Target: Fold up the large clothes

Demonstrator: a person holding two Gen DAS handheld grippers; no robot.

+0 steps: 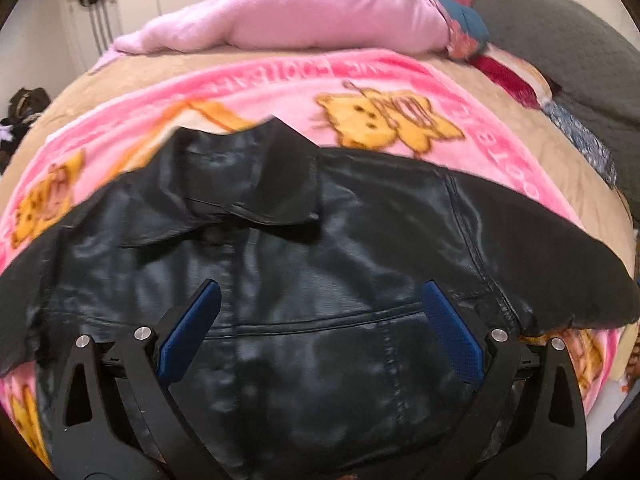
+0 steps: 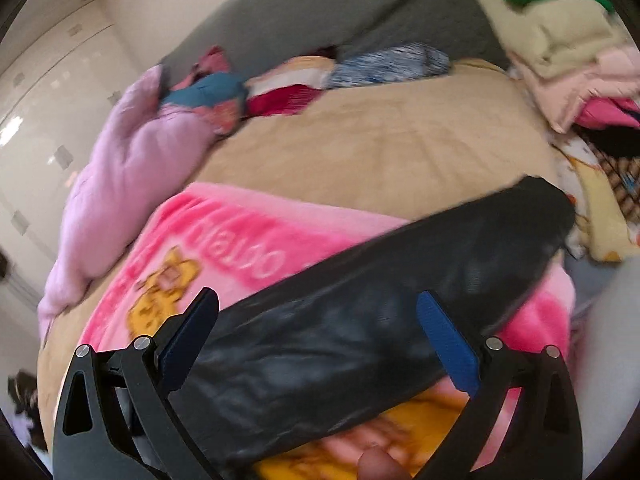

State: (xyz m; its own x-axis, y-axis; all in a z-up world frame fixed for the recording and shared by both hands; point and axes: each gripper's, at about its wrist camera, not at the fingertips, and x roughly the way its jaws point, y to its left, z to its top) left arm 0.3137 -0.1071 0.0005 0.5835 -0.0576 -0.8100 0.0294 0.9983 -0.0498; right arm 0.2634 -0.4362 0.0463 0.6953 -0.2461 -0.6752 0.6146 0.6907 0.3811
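A black leather-look jacket (image 1: 320, 248) lies spread front-up on a pink cartoon blanket (image 1: 280, 92), collar toward the far side, sleeves out to both sides. My left gripper (image 1: 320, 292) hovers open over the jacket's chest, its blue pads (image 1: 192, 328) wide apart with nothing between them. In the right wrist view one black sleeve (image 2: 400, 292) runs diagonally up to the right across the same blanket (image 2: 224, 240). My right gripper (image 2: 316, 300) is open above this sleeve near its shoulder end. The frames are blurred.
A lilac garment (image 1: 288, 12) and small folded items (image 2: 288, 88) lie along the far side of the beige bed (image 2: 380, 148). A pile of folded clothes (image 2: 568, 48) sits at the right. A grey headboard (image 2: 320, 4) backs the bed. White cupboards (image 2: 52, 92) stand left.
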